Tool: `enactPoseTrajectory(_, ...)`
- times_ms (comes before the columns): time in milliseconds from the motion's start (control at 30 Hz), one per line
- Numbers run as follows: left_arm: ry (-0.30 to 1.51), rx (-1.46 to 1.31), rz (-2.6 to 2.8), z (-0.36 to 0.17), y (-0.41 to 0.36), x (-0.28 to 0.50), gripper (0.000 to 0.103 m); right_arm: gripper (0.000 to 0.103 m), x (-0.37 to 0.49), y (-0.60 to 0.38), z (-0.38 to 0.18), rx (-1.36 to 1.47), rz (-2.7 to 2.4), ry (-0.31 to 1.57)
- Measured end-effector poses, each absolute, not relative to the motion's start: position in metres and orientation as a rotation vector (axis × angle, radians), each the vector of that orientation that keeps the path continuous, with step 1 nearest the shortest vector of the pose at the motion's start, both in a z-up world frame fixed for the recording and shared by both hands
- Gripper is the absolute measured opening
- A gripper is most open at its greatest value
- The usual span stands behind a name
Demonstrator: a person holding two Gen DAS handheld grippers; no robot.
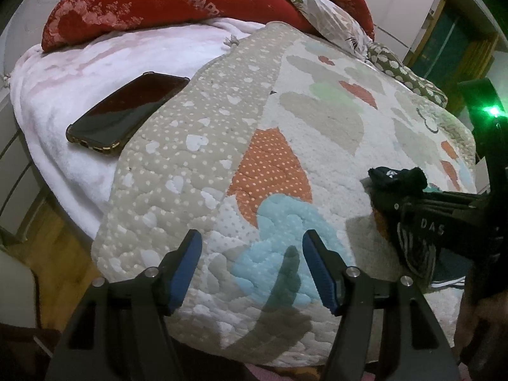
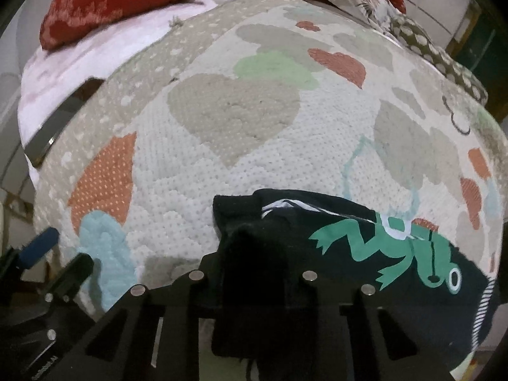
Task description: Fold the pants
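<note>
Found the black pants (image 2: 349, 238) bunched on the patchwork quilt (image 2: 222, 111), directly ahead of the right gripper (image 2: 254, 273) and trailing off to the right of its jaws. Saw a dark wad of the cloth gathered up between those jaws, which were pinched on it; fingertips hidden under the fabric. Noted the green frog print (image 2: 397, 254) right of the jaws, and beyond it a striped hem near the quilt's right edge. Saw the far edge of the pants lying rumpled just ahead of the jaws, with a white mark in the fold.

Found the left gripper (image 1: 252, 266) with jaws spread wide, blue pads (image 1: 187, 270) apart and nothing between them, hanging over a light-blue patch of quilt. Saw its shadow falling on the cloth between the pads. Placed the pants well to the right of these jaws, apart from them.

Found bare quilt ahead of both pairs of jaws, right up to the pillows. Saw a dark phone (image 1: 127, 114) ahead and left of the left jaws, on the white blanket (image 1: 79, 73), its corner touching the quilt's scalloped border. Noted a red pillow (image 1: 143, 3) far ahead, and wooden floor (image 1: 41, 228) below the bed's edge left of the left jaws.
</note>
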State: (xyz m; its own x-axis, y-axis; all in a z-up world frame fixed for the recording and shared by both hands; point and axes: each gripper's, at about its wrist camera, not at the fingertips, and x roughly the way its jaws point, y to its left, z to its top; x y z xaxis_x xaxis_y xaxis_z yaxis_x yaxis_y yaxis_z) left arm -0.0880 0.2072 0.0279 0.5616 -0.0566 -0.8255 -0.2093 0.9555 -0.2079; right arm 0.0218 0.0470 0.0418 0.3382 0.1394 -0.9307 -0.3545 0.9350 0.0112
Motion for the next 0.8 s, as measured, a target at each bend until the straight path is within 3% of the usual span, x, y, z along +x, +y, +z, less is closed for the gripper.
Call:
enactPoseTrajectory(233,0.971,-0.404,-0.027,0.030,0.197,-0.087,0.065,0.024,0.030,0.004,0.062,0.083,0.429,1.174)
enactPoseTrajectory(500,0.957,-0.433,-0.329,0.040,0.132,-0.064,0.065,0.024,0.033,-0.038,0.068,0.336,0.494,1.151)
enactPoseTrajectory(567,0.924,-0.389,-0.392,0.048,0.110,-0.064,0.071,0.024,0.034,-0.048,0.067,0.381,0.495,1.148)
enactPoseTrajectory(633,0.881,-0.345,-0.431,0.055,0.091,-0.065,0.084,0.024,0.036,-0.056,0.065,0.415,0.500,1.147)
enactPoseTrajectory(700,0.864,-0.278,-0.423,0.056,0.073,-0.060,0.084,0.024,0.037,-0.063,0.065,0.439,0.505,1.145)
enactPoseTrajectory(767,0.890,-0.253,-0.417,0.053,0.060,-0.051,0.077,0.024,0.036,-0.068,0.066,0.455,0.511,1.137)
enactPoseTrajectory(800,0.916,-0.257,-0.426,0.050,0.055,-0.045,0.061,0.024,0.035,-0.071,0.067,0.462,0.514,1.132)
